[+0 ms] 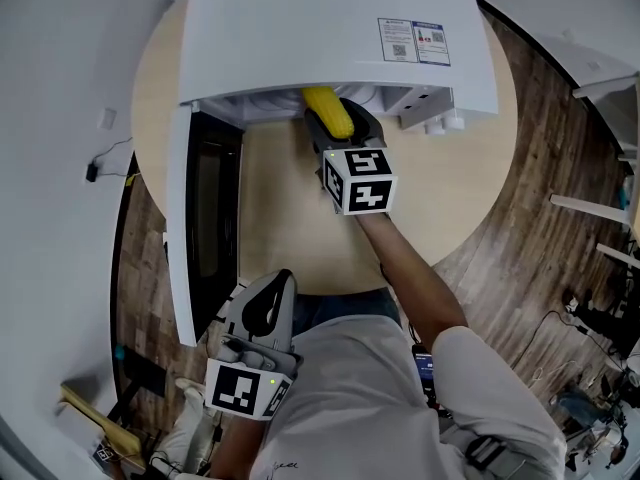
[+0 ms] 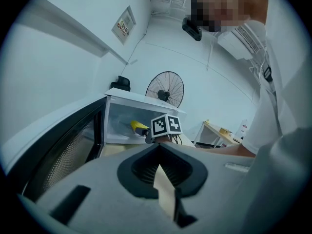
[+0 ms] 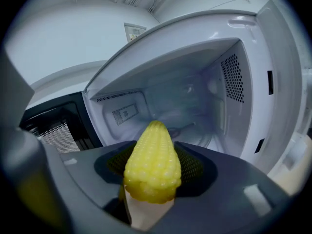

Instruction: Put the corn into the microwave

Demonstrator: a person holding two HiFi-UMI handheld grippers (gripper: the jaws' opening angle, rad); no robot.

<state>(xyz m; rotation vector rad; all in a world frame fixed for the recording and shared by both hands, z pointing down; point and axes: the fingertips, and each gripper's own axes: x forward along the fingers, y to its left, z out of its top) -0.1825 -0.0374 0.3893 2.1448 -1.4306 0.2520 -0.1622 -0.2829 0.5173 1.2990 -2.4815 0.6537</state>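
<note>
A yellow corn cob (image 1: 328, 111) is held at the mouth of the white microwave (image 1: 330, 28), its tip just under the top edge of the opening. My right gripper (image 1: 338, 120) is shut on it, one jaw on each side. In the right gripper view the corn (image 3: 153, 162) points into the bare cavity (image 3: 190, 106). The microwave door (image 1: 195, 228) hangs wide open to the left. My left gripper (image 1: 281, 278) is low by the person's body, in front of the door's edge, jaws together with nothing in them. The left gripper view shows the corn (image 2: 138, 126) far off.
The microwave stands on a round beige table (image 1: 290, 238) over a wooden floor (image 1: 520, 218). A white wall runs along the left. In the left gripper view a fan (image 2: 165, 89) stands behind the microwave and a small side table (image 2: 219, 130) is at right.
</note>
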